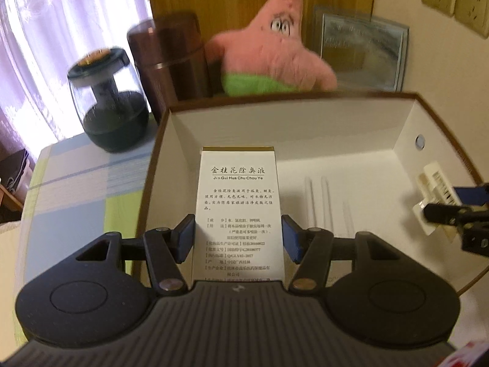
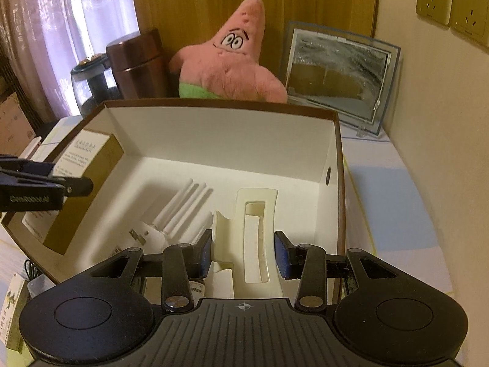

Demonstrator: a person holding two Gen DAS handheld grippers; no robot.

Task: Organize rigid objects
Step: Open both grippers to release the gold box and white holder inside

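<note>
Left wrist view: left gripper (image 1: pixel 238 238) pinched a white printed carton (image 1: pixel 238 211) — held over the near-left of the open storage box (image 1: pixel 406 122).
Right wrist view: right gripper (image 2: pixel 243 253) clamped a cream plastic holder (image 2: pixel 256 232) above the box's right side.
Already inside: white folded-prong gadget (image 2: pixel 180 211) on the floor, between the two loads.
Step in hand: both items going into the box, by my reading.
Next move: lower each clear of the gadget — then spread the fingers.
</note>
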